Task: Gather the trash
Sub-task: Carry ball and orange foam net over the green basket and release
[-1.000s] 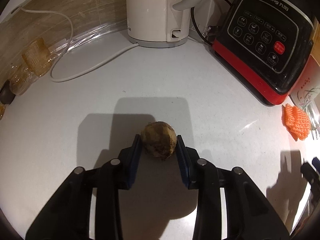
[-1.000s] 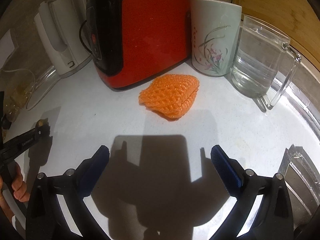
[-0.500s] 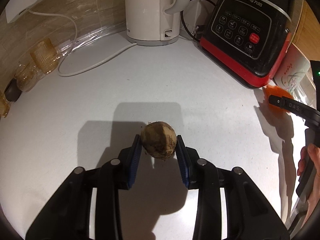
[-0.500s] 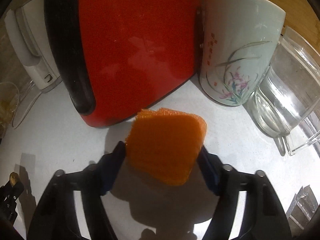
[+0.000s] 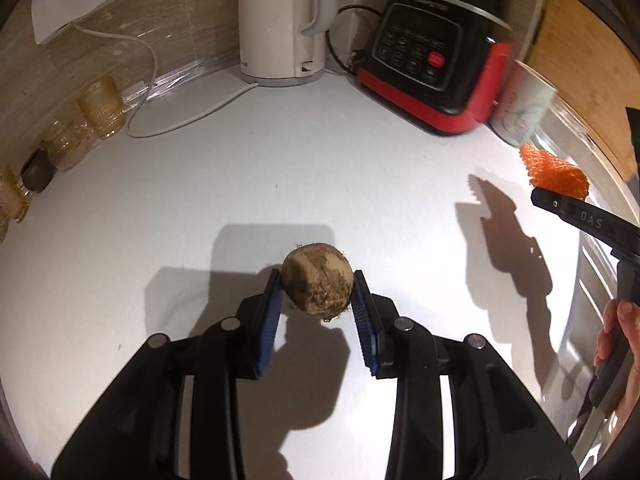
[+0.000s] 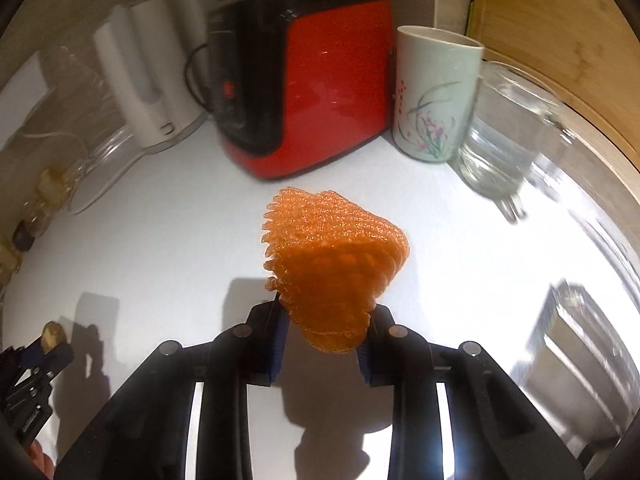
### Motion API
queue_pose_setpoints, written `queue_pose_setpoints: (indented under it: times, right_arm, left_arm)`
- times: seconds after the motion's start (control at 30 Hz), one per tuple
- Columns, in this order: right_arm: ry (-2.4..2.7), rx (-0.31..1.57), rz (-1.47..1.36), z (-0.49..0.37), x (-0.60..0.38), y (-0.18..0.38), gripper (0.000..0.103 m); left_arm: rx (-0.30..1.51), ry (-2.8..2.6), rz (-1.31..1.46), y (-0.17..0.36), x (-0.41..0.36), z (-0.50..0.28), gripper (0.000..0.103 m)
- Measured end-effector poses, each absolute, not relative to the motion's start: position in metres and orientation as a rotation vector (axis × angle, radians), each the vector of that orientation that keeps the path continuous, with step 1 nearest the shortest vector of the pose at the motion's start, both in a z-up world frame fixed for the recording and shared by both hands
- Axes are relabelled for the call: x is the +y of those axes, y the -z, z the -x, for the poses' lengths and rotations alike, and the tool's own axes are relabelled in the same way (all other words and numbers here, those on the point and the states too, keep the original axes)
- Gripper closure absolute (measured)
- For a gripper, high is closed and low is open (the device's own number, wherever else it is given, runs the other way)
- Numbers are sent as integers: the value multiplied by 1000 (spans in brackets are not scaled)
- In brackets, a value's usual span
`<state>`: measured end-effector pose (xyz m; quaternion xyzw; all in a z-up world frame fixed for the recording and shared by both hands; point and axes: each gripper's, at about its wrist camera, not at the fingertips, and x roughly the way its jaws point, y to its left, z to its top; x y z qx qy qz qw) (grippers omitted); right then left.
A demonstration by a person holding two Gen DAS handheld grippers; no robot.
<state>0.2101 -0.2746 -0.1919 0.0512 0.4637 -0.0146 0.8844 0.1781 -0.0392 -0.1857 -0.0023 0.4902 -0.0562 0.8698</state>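
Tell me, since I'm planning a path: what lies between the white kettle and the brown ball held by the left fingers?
Only bare white countertop, seen in the left wrist view, between kettle and ball.

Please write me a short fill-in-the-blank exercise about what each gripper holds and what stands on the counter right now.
1. The left gripper is shut on a brown, rough ____.
2. The foam net clamped in the right gripper is coloured ____.
3. The flowered cup stands between the red appliance and the clear ____.
4. The white kettle stands to the ____ of the red appliance in the left wrist view.

Missing words: ball; orange; glass jug; left
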Motion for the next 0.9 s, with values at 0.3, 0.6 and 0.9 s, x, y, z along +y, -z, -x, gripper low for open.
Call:
queue_pose_setpoints:
  times: [0.3, 0.6, 0.9]
  right_arm:
    - [10, 981, -181, -53, -220, 173, 73]
    - [6, 1027, -218, 99, -158, 187, 70]
    - [31, 1087, -214, 181, -122, 210, 71]
  left_arm:
    - [1081, 160, -27, 179, 10, -57, 69]
    - [1110, 219, -75, 187, 55, 57, 69]
    - [1097, 305, -117, 190, 70, 118, 69]
